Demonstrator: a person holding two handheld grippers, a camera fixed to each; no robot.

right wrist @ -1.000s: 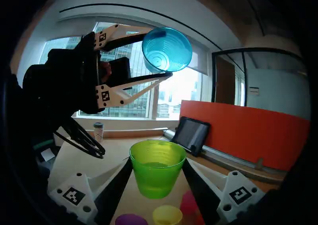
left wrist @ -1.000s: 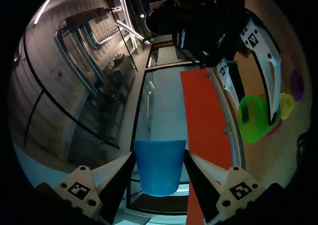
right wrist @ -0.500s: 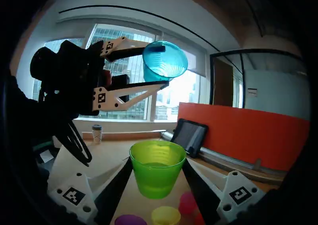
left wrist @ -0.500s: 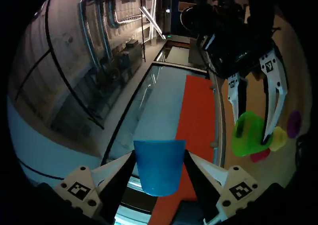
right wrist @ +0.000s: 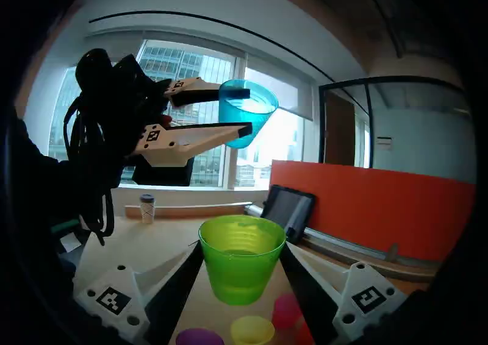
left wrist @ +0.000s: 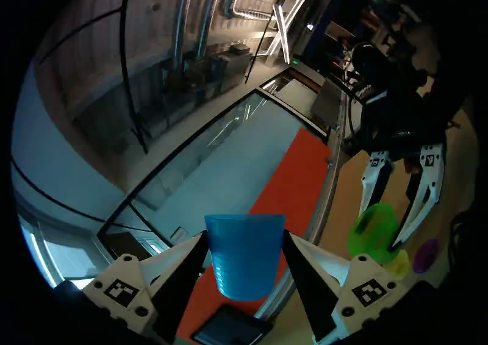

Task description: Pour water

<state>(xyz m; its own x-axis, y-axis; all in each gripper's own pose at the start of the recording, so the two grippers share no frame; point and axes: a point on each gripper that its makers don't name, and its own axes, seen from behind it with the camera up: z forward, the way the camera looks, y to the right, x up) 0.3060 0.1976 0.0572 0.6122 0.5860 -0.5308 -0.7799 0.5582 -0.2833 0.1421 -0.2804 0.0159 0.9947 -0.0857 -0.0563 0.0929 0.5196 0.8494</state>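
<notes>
- In the left gripper view, my left tongs [left wrist: 244,235] are closed to the width of the blue cup [left wrist: 245,263]. One finger presses on each side of its wall.
- To the right and farther off, I see my right tongs [left wrist: 381,229] with the green cup [left wrist: 372,235] between their fingers, over the tabletop [left wrist: 344,192].
- A yellow cup [left wrist: 399,263] and a purple cup [left wrist: 425,255] lie just beside the green one.
- In the right gripper view, a small jar [right wrist: 146,208] stands on the window ledge at far left.
- Up and to its right, the left tongs hold the blue cup high against the window. Its mouth is up and it leans a little, well apart from the green cup and above it.
- At low centre, the right tongs are clamped on the green cup, a finger on each side. The cup is upright, and a liquid line shows partway up its wall.
- Under it, on the tabletop, I see the purple cup, the yellow cup and a pink cup [right wrist: 287,308] close together.
- Further right, a tablet [right wrist: 290,211] leans near an orange partition [right wrist: 390,205].
</notes>
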